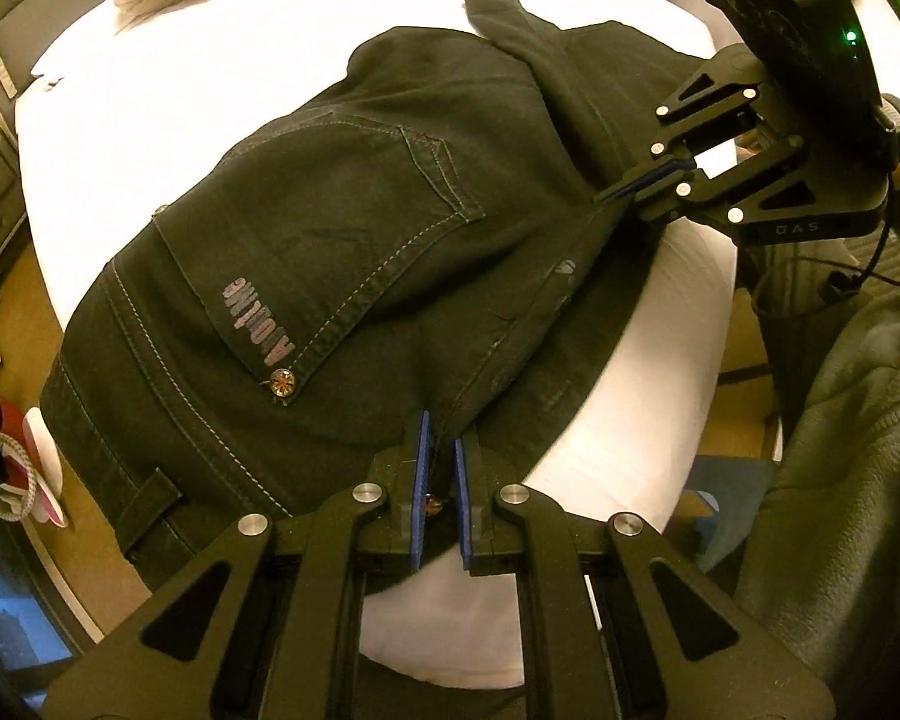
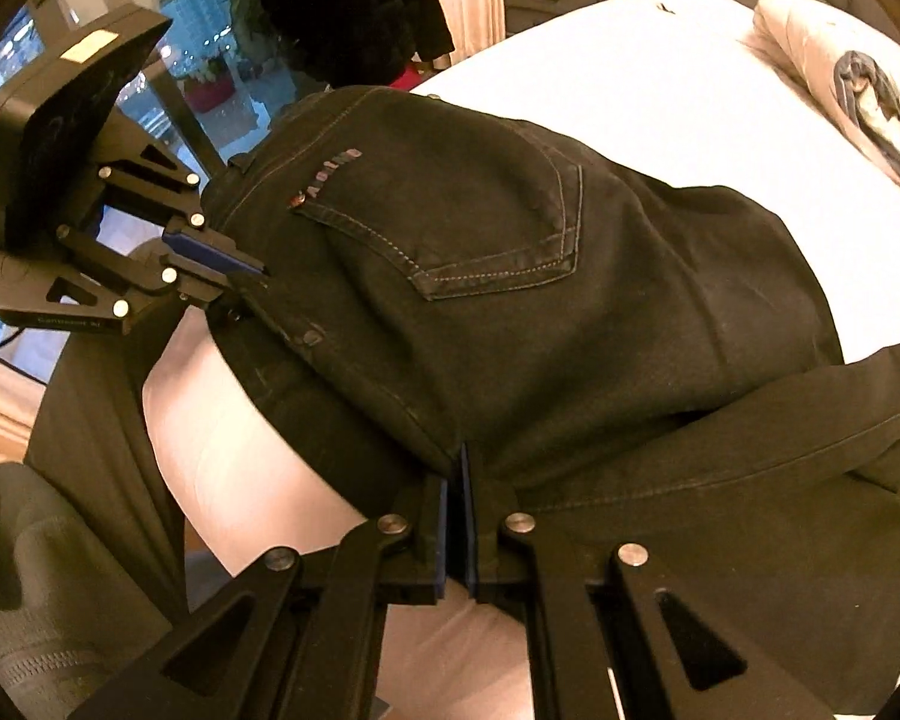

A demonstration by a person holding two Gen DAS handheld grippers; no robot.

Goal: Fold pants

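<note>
The black denim pants (image 1: 342, 276) with pale contrast stitching lie across the white-sheeted bed (image 1: 168, 90), back side up. One patch pocket (image 1: 354, 222) faces upward and carries printed lettering (image 1: 258, 324) and a small round metal rivet (image 1: 282, 383) at its corner. The waistband end hangs past the bed edge nearest the left wrist camera, while a leg section (image 1: 504, 18) extends toward the far side of the mattress.

The left hand-held gripper (image 1: 441, 468) is clenched on the near edge of the pants, with denim pinched between its blue pads (image 1: 420, 480). The right hand-held gripper (image 2: 459, 516) is likewise clenched on the pants, gripping the fabric edge further along the same side; its blue pads (image 2: 441, 540) stand almost together with cloth between them. In the right wrist view, a folded leg layer (image 2: 750, 438) overlaps the seat portion on the right.

A cream pillow (image 2: 840, 72) with a dark printed patch rests at the head of the bed. A grey knitted sleeve (image 1: 852, 420) of the person appears beside the mattress
</note>
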